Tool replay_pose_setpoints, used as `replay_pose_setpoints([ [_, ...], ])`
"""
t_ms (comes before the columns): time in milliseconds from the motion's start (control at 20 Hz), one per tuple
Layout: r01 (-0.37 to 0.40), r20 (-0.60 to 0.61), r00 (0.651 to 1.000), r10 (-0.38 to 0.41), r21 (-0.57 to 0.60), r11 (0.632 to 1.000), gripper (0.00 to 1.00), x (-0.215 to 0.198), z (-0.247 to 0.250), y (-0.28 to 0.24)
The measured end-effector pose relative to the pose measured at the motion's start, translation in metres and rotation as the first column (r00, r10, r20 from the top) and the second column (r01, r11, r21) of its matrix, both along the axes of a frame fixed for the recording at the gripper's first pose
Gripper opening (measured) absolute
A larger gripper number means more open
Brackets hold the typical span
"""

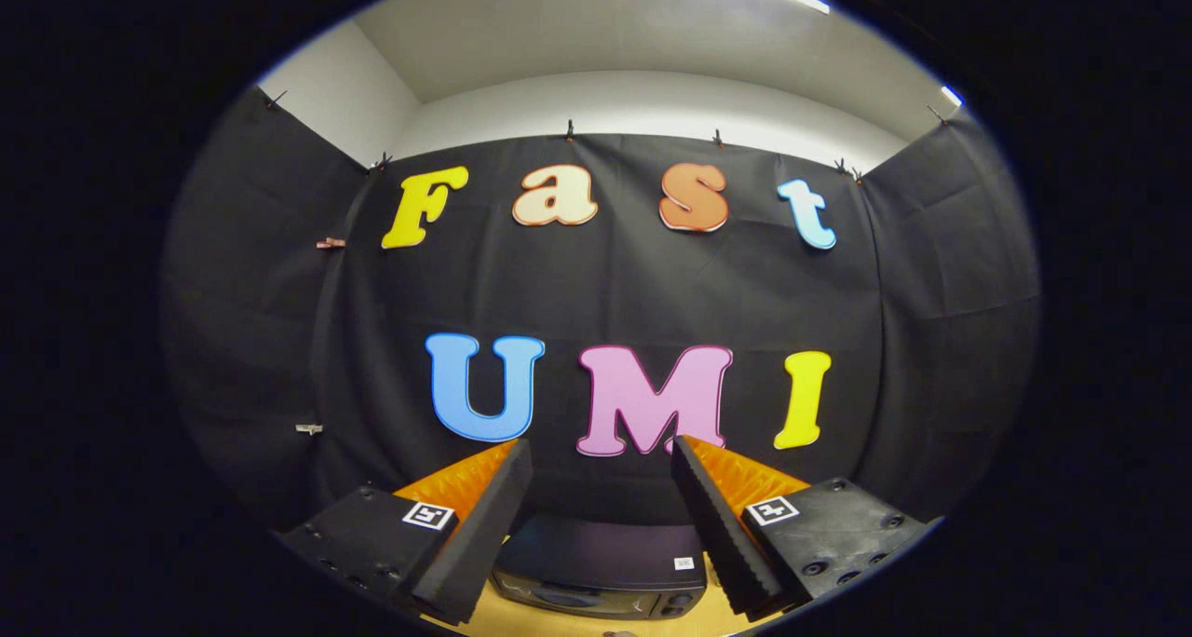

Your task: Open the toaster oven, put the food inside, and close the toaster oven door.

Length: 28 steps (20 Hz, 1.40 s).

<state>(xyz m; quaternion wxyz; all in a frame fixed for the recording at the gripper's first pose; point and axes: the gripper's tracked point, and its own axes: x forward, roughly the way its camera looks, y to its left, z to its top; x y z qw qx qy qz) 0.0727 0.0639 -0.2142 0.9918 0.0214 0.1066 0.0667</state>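
The tongs [601,451] are held high and level, aimed straight at the booth's black cloth wall [615,292], with the two fingers rising from the lower part of the frame and converging slightly toward their tips. The fingers stand well apart, open, with nothing between them and nothing pressed by either one. Each finger carries a dark block at its base with a small square marker on top; the left block sits at the lower left, the right block at the lower right. The toaster oven [601,567] lies low in the frame, below and beyond the fingers, seen in the gap between their bases. It is viewed from above and in front: its dark top panel faces up, and its front face with the glass door [568,598] faces toward the camera. The door appears shut against the body, though the bottom of the view cuts off much of it. What look like control knobs show at the right end of the front face. The oven's long axis runs left to right across the frame, square to the line of the fingers. It stands on a pale wooden desk [559,623], of which a narrow strip shows at the bottom. A white ceiling with a strip light spans the top of the frame.
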Motion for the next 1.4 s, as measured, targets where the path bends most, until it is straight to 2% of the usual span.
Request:
replay_pose_setpoints([
  [300,0.01,-0.182,0.983,-0.005,0.026,1.0,0.97,0.02,-0.118,0.016],
  [500,0.021,-0.276,0.961,-0.013,0.026,0.999,0.98,0.019,-0.175,0.026],
  [650,0.02,-0.351,0.936,-0.02,-0.004,1.0,0.98,0.012,-0.218,0.034],
  [800,0.025,-0.442,0.897,-0.027,-0.009,1.0,0.99,-0.003,-0.263,0.04],
  [1100,0.077,-0.52,0.851,-0.079,-0.026,0.997,0.98,-0.018,-0.311,0.041],
  [1300,0.077,-0.496,0.859,-0.128,-0.122,0.989,0.98,-0.02,-0.32,0.034],
  [1400,0.084,-0.532,0.834,-0.145,-0.138,0.987,0.99,-0.026,-0.334,0.033],
])
